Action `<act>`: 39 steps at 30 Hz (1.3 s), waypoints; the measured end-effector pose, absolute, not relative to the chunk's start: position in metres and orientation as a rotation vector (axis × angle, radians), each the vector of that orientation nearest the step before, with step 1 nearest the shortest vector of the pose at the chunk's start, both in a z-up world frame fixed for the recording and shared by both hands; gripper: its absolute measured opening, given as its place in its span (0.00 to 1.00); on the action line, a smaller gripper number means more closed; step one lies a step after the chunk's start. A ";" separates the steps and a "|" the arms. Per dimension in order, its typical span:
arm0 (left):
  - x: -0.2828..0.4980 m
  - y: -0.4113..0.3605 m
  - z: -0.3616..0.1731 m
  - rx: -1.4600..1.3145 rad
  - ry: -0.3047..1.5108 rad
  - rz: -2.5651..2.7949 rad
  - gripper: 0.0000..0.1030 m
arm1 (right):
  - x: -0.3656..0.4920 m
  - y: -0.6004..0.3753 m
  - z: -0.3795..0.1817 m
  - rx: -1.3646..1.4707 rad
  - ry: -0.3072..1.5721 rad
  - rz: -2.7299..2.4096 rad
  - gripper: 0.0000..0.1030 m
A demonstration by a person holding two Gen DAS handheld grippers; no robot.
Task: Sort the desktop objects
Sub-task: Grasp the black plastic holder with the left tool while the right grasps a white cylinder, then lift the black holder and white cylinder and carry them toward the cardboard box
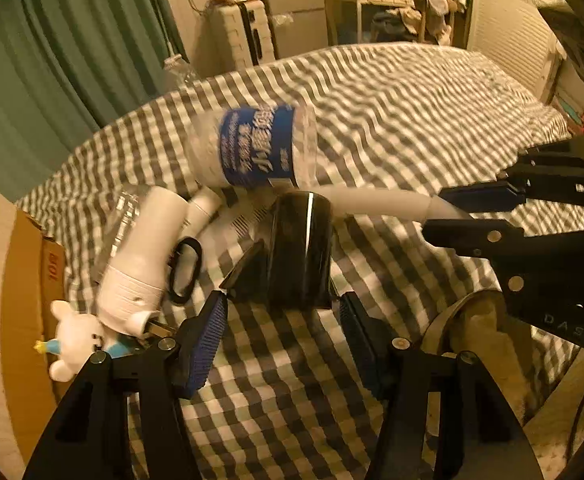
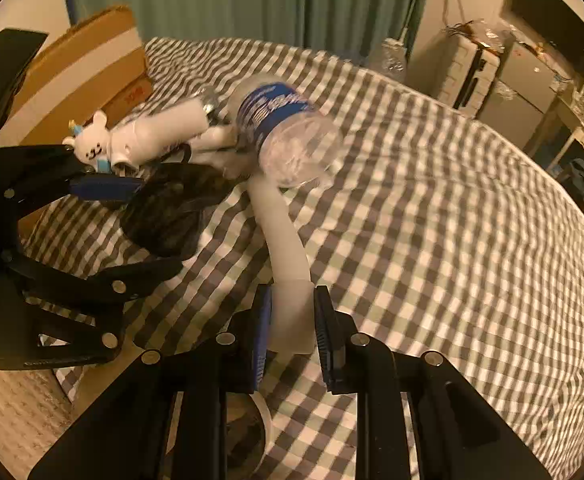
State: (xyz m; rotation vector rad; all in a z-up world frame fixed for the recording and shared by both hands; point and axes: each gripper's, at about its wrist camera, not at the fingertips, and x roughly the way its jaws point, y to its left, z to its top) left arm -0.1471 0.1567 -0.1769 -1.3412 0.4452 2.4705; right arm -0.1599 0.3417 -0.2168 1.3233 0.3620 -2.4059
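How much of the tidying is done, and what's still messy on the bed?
Nothing looks put away yet. In hand: the right gripper is shut on the white tube, and the left gripper holds the black case. Still lying on the checked bedcover: the water bottle, white bottle, scissors and toy bear, beside the cardboard box.

Bed [image 2: 432,208] covered in grey-and-white checked cloth carries everything. Cardboard box [image 2: 88,76] sits at one edge. Just beside it, a small white plush bear [image 2: 94,138] lies against a white bottle [image 2: 160,132]. Clear plastic bottle with blue label [image 1: 252,146] lies on its side near them. Black scissors' handle loop [image 1: 186,270] beside the white bottle. Black cylindrical object [image 1: 300,248] and white tube [image 2: 288,248] also on the cloth; whether lifted clear, cannot tell.
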 end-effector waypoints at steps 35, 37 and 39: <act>-0.179 0.125 -0.178 -1.376 0.208 2.467 0.62 | -0.089 0.380 -0.019 0.533 -0.134 -2.817 0.20; -0.187 0.126 -0.182 -1.364 0.202 2.484 0.62 | -0.086 0.381 -0.011 0.495 -0.157 -2.798 0.20; -0.194 0.128 -0.190 -1.386 0.211 2.506 0.62 | -0.085 0.382 -0.006 0.476 -0.180 -2.784 0.20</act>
